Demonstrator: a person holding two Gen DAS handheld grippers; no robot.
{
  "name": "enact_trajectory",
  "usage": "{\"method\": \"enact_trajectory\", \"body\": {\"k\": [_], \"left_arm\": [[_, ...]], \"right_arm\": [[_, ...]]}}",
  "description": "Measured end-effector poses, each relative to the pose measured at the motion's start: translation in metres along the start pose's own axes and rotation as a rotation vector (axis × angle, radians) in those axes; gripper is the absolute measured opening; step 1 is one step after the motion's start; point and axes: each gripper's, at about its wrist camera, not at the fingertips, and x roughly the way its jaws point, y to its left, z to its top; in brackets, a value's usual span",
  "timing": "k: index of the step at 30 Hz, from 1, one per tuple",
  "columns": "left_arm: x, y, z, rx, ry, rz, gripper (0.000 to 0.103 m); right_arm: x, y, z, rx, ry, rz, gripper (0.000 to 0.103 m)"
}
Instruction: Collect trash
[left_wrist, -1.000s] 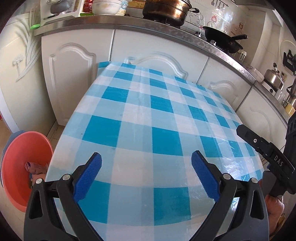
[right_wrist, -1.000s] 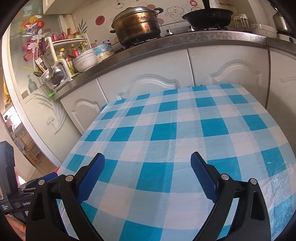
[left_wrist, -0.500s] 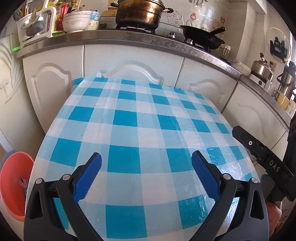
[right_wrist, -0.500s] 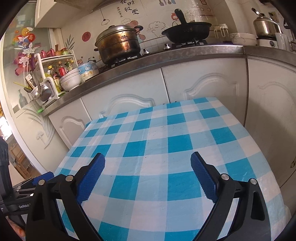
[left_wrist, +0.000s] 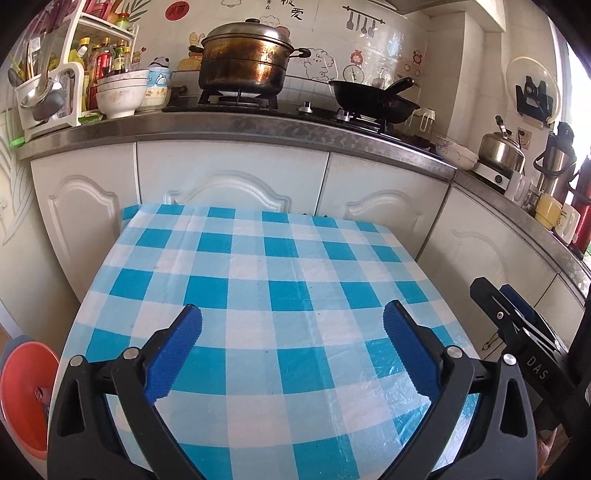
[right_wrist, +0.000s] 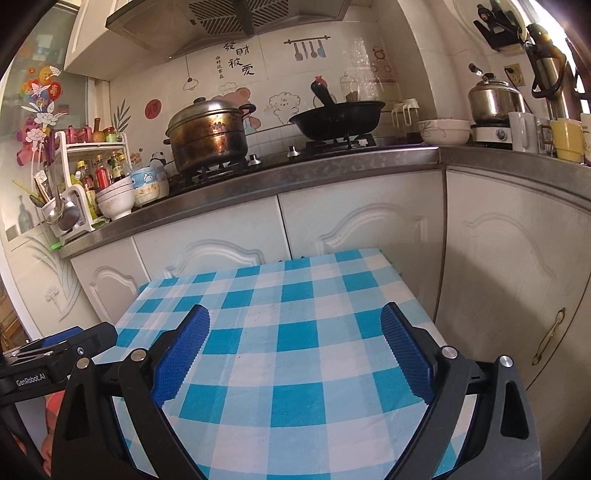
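Both grippers, left and right, over checked desk, fingers wide, holding nothing; orange basin at left.

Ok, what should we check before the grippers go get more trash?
1. Left hand-held gripper open with nothing in it: ok.
2. Right hand-held gripper open with nothing in it: ok.
3. Trash on the blue checked tablecloth: none visible, not ok.
4. Red basin within reach, low at the table's left: ok.
5. What lies inside the red basin: cannot tell.
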Motion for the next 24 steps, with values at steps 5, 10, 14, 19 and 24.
{"method": "enact_trajectory", "body": {"k": [5,10,14,19,24], "left_arm": [[-0.002,-0.014,0.006,0.008,-0.022,-0.007,0.099],[-0.002,-0.030,0.011,0.038,-0.035,0.014,0.099],[0.000,-0.042,0.014,0.076,-0.037,0.058,0.099],[-0.002,-0.049,0.016,0.088,-0.042,0.081,0.099],[-0.006,-0.053,0.017,0.103,-0.066,0.099,0.099]], "right_arm": [[-0.015,-0.009,0.011,-0.010,-0.058,-0.061,0.093],[-0.029,-0.016,0.020,-0.020,-0.115,-0.111,0.093],[-0.038,-0.021,0.026,-0.017,-0.150,-0.130,0.093],[-0.046,-0.024,0.030,-0.018,-0.186,-0.151,0.093],[-0.054,-0.027,0.032,-0.014,-0.215,-0.159,0.093]]}}
